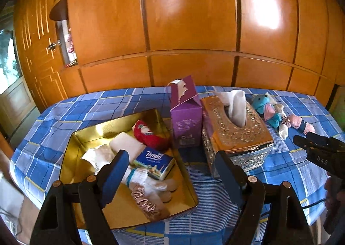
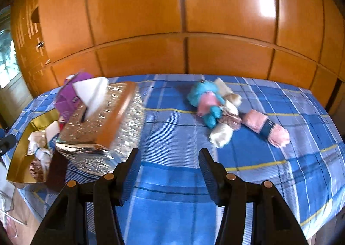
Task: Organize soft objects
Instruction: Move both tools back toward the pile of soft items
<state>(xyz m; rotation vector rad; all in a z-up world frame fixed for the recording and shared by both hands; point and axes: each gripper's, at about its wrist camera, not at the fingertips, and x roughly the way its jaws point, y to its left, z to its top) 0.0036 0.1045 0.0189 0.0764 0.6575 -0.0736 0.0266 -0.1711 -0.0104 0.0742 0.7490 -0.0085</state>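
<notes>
A gold tray (image 1: 86, 137) on the blue plaid cloth holds a red plush piece (image 1: 148, 135), a white pad (image 1: 127, 144), a Tempo tissue pack (image 1: 154, 163), white lace cloth (image 1: 148, 182) and a pink satin scrunchie (image 1: 146, 201). My left gripper (image 1: 170, 166) hangs open over the tray's right edge, nothing between its fingers. In the right wrist view a blue and pink plush toy (image 2: 206, 102), a cream sock (image 2: 222, 135) and a pink rolled cloth (image 2: 267, 128) lie on the cloth. My right gripper (image 2: 170, 169) stands open in front of them, apart from them, empty.
A purple carton (image 1: 186, 115) and an ornate gold tissue box (image 1: 237, 130) with a tissue sticking up stand between the tray and the plush toy (image 1: 266, 109). Orange wooden cabinet doors (image 1: 189, 18) back the surface. The right gripper's black body (image 1: 323, 150) shows at the left view's right edge.
</notes>
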